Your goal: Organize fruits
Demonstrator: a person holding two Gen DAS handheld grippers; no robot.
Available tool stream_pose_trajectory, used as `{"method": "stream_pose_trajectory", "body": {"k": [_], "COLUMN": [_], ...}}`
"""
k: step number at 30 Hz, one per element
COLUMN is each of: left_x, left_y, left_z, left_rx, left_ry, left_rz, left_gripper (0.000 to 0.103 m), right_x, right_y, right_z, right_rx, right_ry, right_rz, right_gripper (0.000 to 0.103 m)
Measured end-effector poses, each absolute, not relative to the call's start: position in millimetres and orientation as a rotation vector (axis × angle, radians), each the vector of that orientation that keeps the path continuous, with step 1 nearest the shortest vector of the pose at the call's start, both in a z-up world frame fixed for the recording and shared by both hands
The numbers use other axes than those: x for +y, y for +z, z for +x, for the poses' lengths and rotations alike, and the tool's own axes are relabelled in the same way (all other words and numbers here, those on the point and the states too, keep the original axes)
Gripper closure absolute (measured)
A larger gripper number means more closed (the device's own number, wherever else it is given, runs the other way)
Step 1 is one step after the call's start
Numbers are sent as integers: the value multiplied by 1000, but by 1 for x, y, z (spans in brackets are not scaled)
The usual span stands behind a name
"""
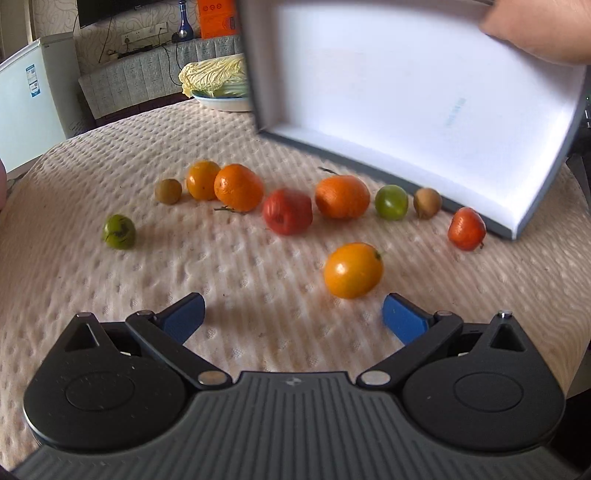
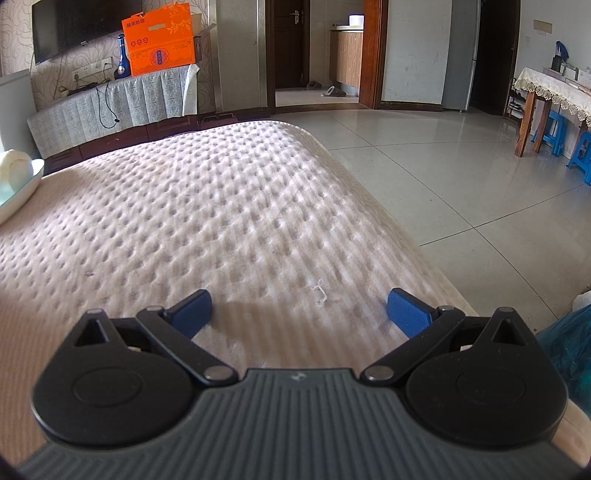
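1. On the padded counter [image 1: 229,266], loose fruits lie in a row; a hand [image 1: 535,29] tilts the white box [image 1: 406,92] above them.
2. Your left gripper [image 1: 293,317] and right gripper [image 2: 299,314] are both released and hold nothing: sorting hasn't begun.
3. Next, close on the nearest yellow-orange fruit [image 1: 352,270], just ahead.

Dimpled, quilted cream cloth [image 1: 221,266] covers the table; glossy smooth-skinned fruit [image 1: 352,270] sits on it, beside a matt white box [image 1: 424,110] with grey edges.
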State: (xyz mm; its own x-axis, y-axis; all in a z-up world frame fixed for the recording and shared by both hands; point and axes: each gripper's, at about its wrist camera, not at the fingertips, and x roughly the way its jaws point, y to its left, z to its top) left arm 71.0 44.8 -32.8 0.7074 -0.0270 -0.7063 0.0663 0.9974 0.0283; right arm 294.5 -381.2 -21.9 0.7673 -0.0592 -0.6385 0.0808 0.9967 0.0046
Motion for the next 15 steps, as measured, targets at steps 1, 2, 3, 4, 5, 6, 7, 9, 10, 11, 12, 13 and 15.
{"method": "stream_pose_trajectory", "body": {"k": [1, 2, 3, 4, 5, 6, 7, 9, 10, 11, 12, 13, 15], "left_x": [45, 42, 43, 44, 44, 44, 43, 43, 43, 44, 45, 46, 49], "left_y": [-33, -33, -32, -32, -32, -31, -31, -29, -28, -27, -25, -24, -19], "left_z": [70, 69, 68, 67, 66, 63, 61, 56, 54, 54, 54, 54, 53], "left_rx": [781, 780, 781, 781, 779, 775, 769, 748, 742, 737, 731, 724, 702], "left_ry": [-55, -57, -57, -56, -54, -52, -51, -53, -56, -59, -64, -66, -68], "left_rz": [57, 61, 61, 60, 61, 66, 74, 85, 82, 73, 60, 44, 10], "left_gripper": [0, 0, 0, 0, 0, 0, 0, 0, 0, 0, 0, 0, 0], "right_x": [-381, -381, -380, -380, -380, -380, -381, -381, -381, -381, -381, -381, -381], "right_y": [-22, -20, -20, -21, -21, -21, -21, -21, -20, -20, -20, -20, -20], "right_z": [294, 295, 295, 295, 295, 295, 295, 294, 295, 294, 293, 293, 293], "right_rx": [692, 692, 692, 692, 692, 692, 692, 692, 692, 691, 692, 692, 692], "right_ry": [-76, -76, -76, -76, -76, -76, -76, -76, -76, -76, -76, -77, -75], "right_rz": [32, 32, 32, 31, 32, 31, 32, 32, 32, 31, 32, 32, 35], "right_gripper": [0, 0, 0, 0, 0, 0, 0, 0, 0, 0, 0, 0, 0]}}
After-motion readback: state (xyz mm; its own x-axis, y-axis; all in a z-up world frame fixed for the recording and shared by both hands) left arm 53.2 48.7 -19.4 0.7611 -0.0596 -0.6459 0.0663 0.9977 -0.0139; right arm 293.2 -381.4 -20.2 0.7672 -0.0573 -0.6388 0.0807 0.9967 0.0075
